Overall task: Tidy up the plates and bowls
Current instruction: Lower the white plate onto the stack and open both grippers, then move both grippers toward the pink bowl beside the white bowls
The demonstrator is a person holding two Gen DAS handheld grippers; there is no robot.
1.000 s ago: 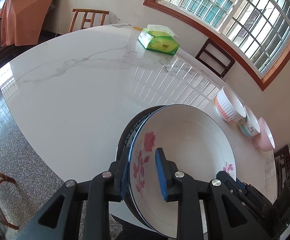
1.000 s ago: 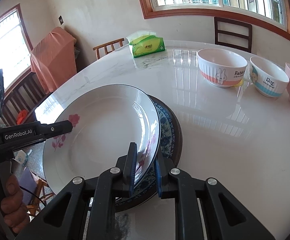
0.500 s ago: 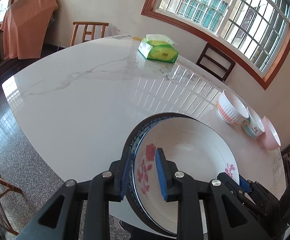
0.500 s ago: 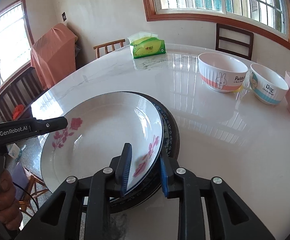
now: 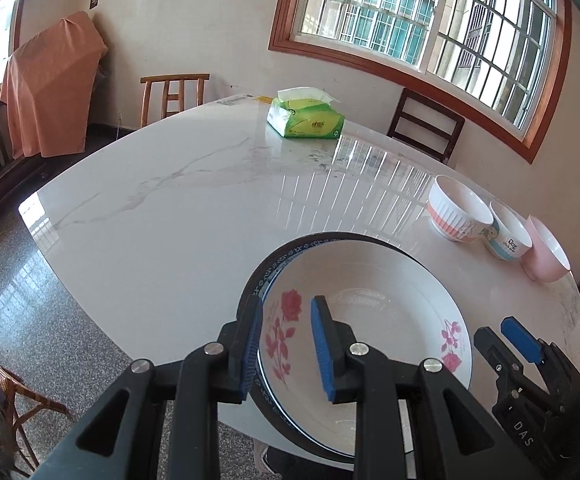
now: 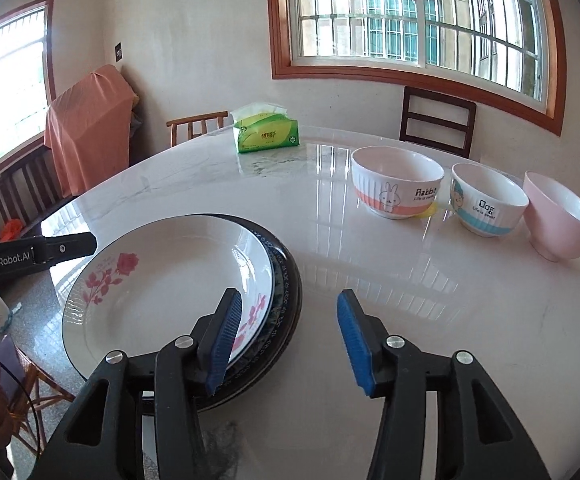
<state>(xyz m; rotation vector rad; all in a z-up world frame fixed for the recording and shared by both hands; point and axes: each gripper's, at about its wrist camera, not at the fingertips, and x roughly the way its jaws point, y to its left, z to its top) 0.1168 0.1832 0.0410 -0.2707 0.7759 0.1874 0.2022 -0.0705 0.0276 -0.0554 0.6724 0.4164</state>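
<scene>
Left gripper (image 5: 286,344): pads pinch near rim of rose plate (image 5: 369,320), which sits nested on dark blue-patterned plate (image 5: 258,280) at table (image 5: 170,220) edge; right gripper (image 6: 286,340): jaws opening, spread, plates' rim betw. pads, no contact; three bowls (image 6: 395,188) in row, far right.
</scene>
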